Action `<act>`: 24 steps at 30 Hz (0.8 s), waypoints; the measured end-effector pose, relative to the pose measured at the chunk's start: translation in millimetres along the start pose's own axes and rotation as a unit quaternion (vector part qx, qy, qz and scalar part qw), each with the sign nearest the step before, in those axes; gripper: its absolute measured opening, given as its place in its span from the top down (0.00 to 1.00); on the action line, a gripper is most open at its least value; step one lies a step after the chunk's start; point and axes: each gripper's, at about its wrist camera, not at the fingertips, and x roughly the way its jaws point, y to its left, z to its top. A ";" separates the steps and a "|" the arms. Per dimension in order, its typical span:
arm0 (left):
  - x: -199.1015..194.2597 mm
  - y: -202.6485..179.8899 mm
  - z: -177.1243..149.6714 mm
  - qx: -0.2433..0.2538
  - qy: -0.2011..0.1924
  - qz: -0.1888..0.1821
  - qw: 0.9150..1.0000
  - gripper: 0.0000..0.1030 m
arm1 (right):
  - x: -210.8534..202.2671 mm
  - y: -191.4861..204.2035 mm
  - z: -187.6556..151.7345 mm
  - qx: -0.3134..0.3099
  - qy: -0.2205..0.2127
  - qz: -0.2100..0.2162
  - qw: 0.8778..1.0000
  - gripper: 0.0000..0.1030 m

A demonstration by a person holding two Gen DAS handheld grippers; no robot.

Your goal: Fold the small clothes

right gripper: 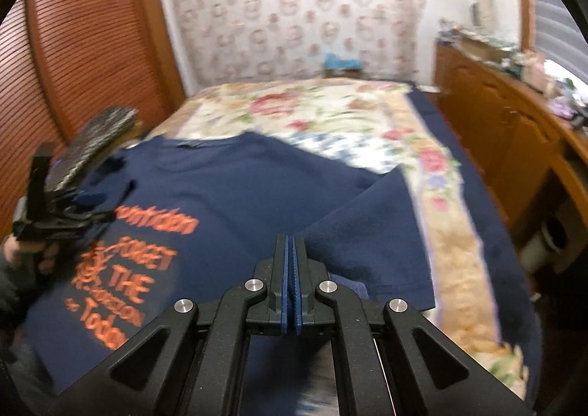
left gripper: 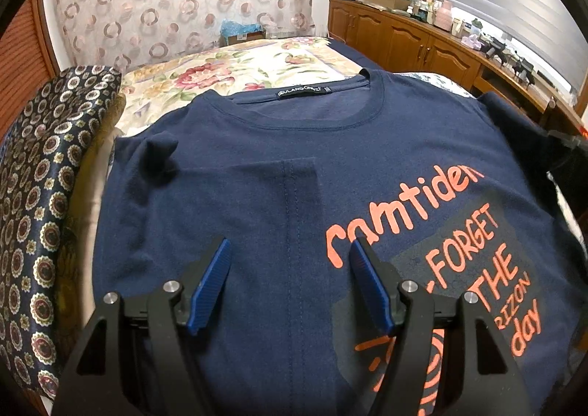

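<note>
A navy T-shirt (left gripper: 257, 144) with orange lettering lies face up on the bed, collar away from me. Its left sleeve is folded in over the chest. My left gripper (left gripper: 290, 245) hangs open just above the shirt's middle, with only flat cloth under its blue pads (left gripper: 211, 280). In the blurred right wrist view, my right gripper (right gripper: 293, 237) is shut, and a raised fold of the T-shirt's (right gripper: 228, 173) right sleeve side runs up into its tips. The left gripper (right gripper: 79, 201) shows there at the far left, held by a hand (right gripper: 22, 250).
A floral bedspread (left gripper: 228, 70) covers the bed beyond the collar. A dark patterned cushion (left gripper: 40, 195) lies along the left side. Wooden cabinets (left gripper: 415, 37) with cluttered tops line the right wall. A slatted wooden door (right gripper: 84, 48) stands at the left.
</note>
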 end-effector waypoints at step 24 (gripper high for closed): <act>-50.0 -9.8 7.4 -0.007 -0.062 -0.013 0.998 0.35 | 9.7 -19.2 3.5 0.012 0.025 -0.063 0.998 0.60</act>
